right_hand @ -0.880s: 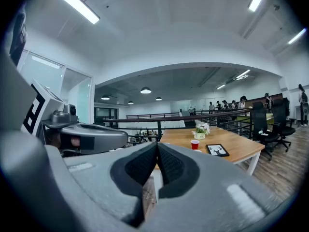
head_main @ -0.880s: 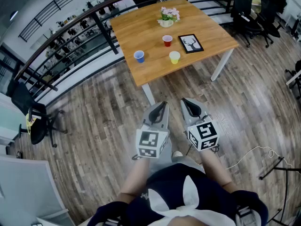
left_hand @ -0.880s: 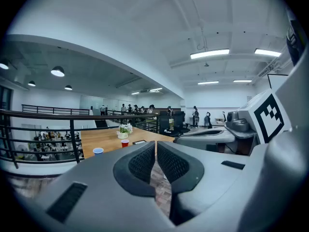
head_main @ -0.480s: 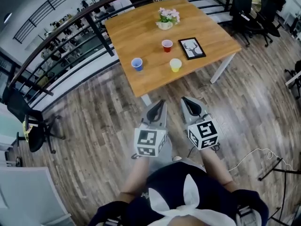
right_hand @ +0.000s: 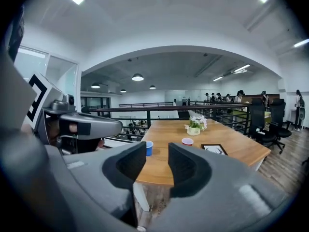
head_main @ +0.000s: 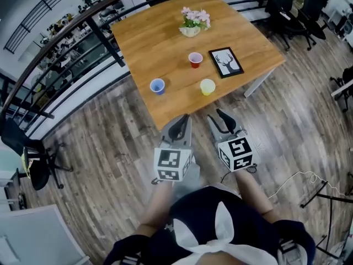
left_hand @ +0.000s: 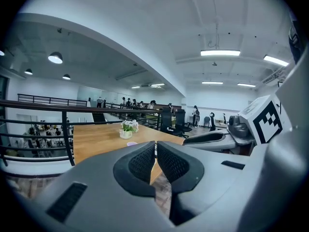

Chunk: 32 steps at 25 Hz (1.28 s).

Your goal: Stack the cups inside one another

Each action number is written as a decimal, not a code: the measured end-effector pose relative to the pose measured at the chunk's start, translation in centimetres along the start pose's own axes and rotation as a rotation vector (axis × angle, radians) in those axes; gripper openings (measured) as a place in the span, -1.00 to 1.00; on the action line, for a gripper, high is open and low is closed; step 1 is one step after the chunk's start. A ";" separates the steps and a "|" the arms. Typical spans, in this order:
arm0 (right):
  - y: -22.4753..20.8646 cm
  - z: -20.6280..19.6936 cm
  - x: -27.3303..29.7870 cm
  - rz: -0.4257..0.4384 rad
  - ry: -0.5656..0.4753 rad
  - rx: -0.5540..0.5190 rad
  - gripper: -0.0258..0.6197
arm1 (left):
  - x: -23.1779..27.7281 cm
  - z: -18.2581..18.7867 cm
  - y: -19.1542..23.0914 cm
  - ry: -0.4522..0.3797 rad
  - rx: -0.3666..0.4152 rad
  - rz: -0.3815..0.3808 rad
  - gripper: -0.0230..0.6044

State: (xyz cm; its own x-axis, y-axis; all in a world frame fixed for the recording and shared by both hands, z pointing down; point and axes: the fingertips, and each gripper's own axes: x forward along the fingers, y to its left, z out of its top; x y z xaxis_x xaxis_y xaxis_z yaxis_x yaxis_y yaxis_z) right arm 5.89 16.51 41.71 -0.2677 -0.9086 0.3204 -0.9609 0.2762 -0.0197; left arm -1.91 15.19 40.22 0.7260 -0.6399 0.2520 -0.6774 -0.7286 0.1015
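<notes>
Wood-plank flooring [head_main: 105, 137] and a black railing [head_main: 66, 43] frame the square wooden table [head_main: 160, 37] we face from above. Three cups stand upright on it, well apart, each on its own. The red cup [head_main: 195, 59] sits near the table's middle. The blue cup [head_main: 157, 86] is at its 8 o'clock and the yellow cup [head_main: 207, 86] at its 5 o'clock, both near the table's front edge. A framed deer picture [head_main: 226, 62] lies flat just beside the red cup at 3 o'clock, and a pot of flowers [head_main: 192, 22] stands at its 12 o'clock.

We hold both tools over the floor, short of the table's front edge. The left gripper [head_main: 180, 127] is at 6 o'clock from the blue cup, and its own view shows the pads [left_hand: 145, 161] pressed together with nothing between them. The right gripper [head_main: 216, 117] is at 6 o'clock from the yellow cup. Its jaws stand apart in its own view, gripping nothing, and the blue cup and table edge show far off through the gap. A black office chair [head_main: 33, 159] stands at 9 o'clock from us.
</notes>
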 end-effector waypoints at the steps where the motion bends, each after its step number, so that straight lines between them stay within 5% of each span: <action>1: -0.4 0.1 0.8 -0.005 0.007 -0.001 -0.47 | 0.7 0.1 0.7 0.002 -0.003 -0.004 -0.83; 10: -3.3 0.8 6.7 -0.048 0.037 -0.009 -0.11 | 6.0 0.1 5.4 0.022 0.000 -0.051 -0.83; 20: -5.9 -0.2 10.3 -0.062 0.117 -0.003 -0.04 | 10.2 -0.7 7.7 0.063 -0.050 -0.090 -0.83; 32: -9.1 -2.8 15.3 0.049 0.272 -0.084 0.16 | 14.5 0.1 10.8 0.105 -0.072 -0.032 -0.83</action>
State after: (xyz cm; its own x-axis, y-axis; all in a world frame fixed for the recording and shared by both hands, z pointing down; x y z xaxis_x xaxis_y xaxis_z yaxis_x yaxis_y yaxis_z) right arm 10.73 1.02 49.44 -0.2738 -0.7795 0.5634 -0.9352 0.3526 0.0335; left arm 1.30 -1.98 44.91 0.7333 -0.5852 0.3461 -0.6639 -0.7260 0.1791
